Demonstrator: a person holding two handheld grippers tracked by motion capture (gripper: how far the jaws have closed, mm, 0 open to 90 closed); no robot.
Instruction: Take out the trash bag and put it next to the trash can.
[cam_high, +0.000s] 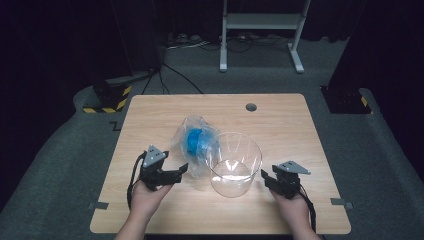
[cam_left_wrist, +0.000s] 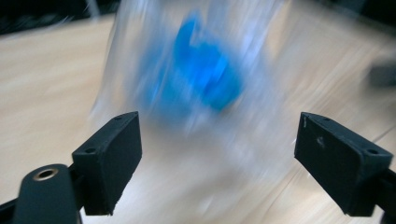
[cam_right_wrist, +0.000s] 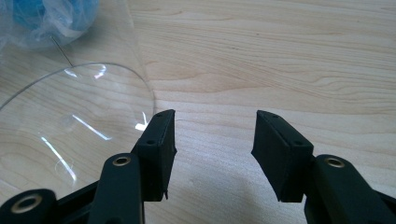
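A clear plastic bag (cam_high: 196, 142) with a blue object (cam_high: 194, 140) inside lies on the wooden table (cam_high: 280, 125), just left of a clear glass bowl (cam_high: 235, 164). My left gripper (cam_high: 184, 169) is open beside the bag's near left edge; in the left gripper view the bag (cam_left_wrist: 196, 79) is blurred, just ahead of the wide-apart jaws. My right gripper (cam_high: 263, 176) is open to the right of the bowl, with nothing between its jaws. In the right gripper view the bowl (cam_right_wrist: 70, 126) sits at the left, close to the left jaw.
A round cable hole (cam_high: 251, 107) is near the table's far edge. Beyond the table stand a white metal frame (cam_high: 260, 30) and cables on the grey floor. Bare table top lies to the right of the bowl and along the far side.
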